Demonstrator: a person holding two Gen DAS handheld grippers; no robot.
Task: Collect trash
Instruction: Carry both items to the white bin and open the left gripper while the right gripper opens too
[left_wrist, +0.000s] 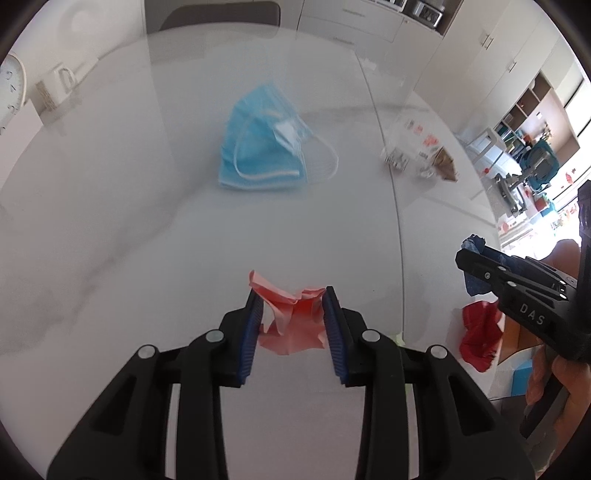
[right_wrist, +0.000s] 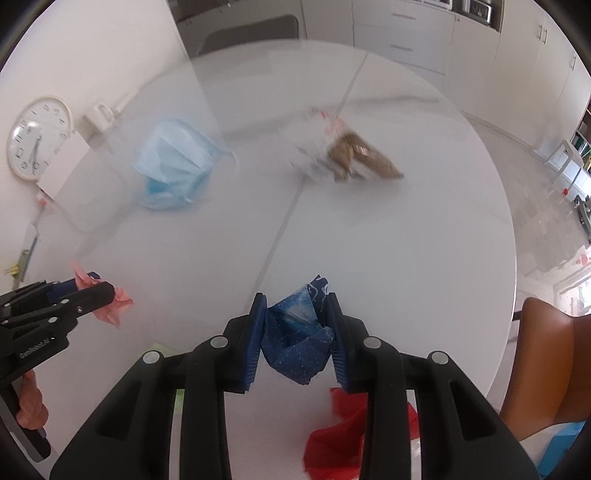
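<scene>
My left gripper (left_wrist: 292, 295) is shut on a crumpled pink paper (left_wrist: 291, 321), which hangs above the white table (left_wrist: 147, 240). The same gripper (right_wrist: 92, 286) and pink paper (right_wrist: 110, 306) show at the left of the right wrist view. My right gripper (right_wrist: 297, 299) is shut on a crumpled dark blue paper (right_wrist: 299, 339) with white specks. It appears at the right edge of the left wrist view (left_wrist: 467, 254) with the blue paper (left_wrist: 476, 284). A light blue face mask (left_wrist: 262, 147) (right_wrist: 173, 162) lies farther back on the table.
A clear wrapper with a brown piece (right_wrist: 354, 155) (left_wrist: 421, 147) lies at the back right. A red crumpled paper (right_wrist: 340, 435) (left_wrist: 480, 332) sits near the table's front edge. A white clock (right_wrist: 37, 136) and a mug (left_wrist: 61, 79) are at the left. A brown chair (right_wrist: 546, 354) stands at the right.
</scene>
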